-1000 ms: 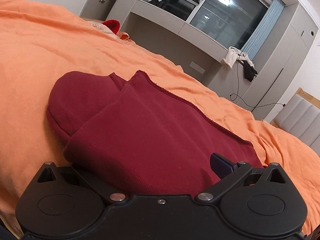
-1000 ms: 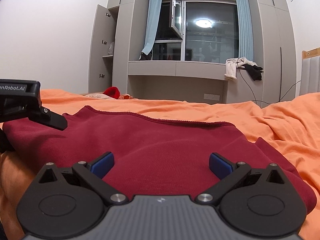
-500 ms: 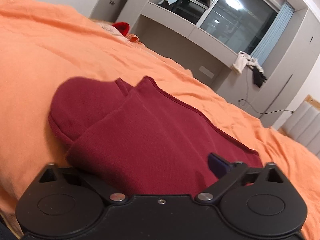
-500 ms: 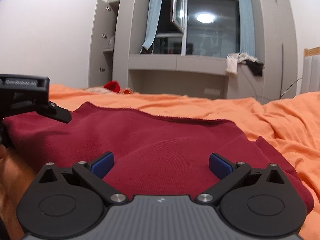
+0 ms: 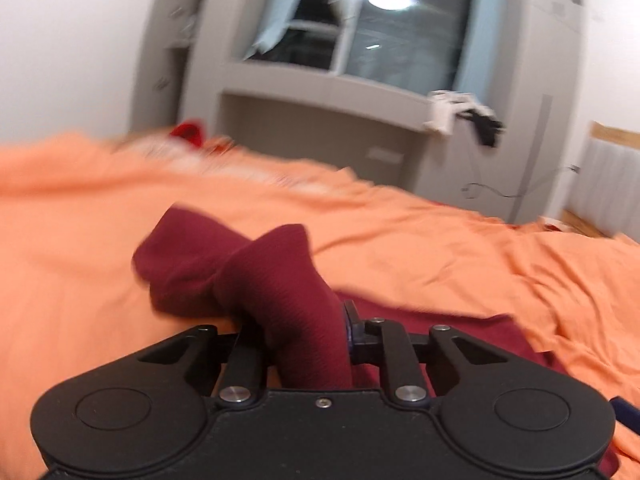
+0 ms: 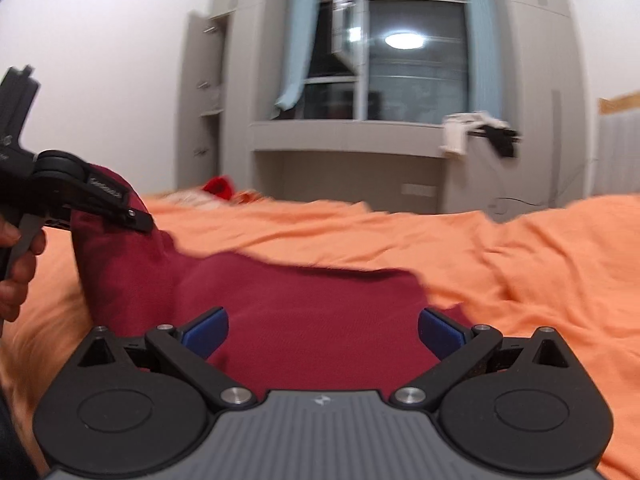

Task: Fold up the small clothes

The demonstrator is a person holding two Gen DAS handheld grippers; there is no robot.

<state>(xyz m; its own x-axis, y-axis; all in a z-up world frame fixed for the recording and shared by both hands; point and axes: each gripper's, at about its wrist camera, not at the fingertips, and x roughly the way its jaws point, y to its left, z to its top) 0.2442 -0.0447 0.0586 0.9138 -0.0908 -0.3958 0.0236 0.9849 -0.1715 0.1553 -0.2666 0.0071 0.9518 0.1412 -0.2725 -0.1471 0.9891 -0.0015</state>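
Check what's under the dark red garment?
The orange bedspread shows all around the dark red garment, so it lies on that. The left gripper pinches one corner up. Anything beneath the cloth is covered.

Left gripper (image 5: 308,328), its jaws just closed, pinches a bunched fold of dark red garment (image 5: 276,284) raised off an orange bedsheet (image 5: 440,240); window (image 5: 400,36) behind.

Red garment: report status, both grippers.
Left gripper jaws just closed, clamped on red garment, corner lifted. Right gripper jaws open astride the cloth, no grip. Nothing in the way on orange bedspread.
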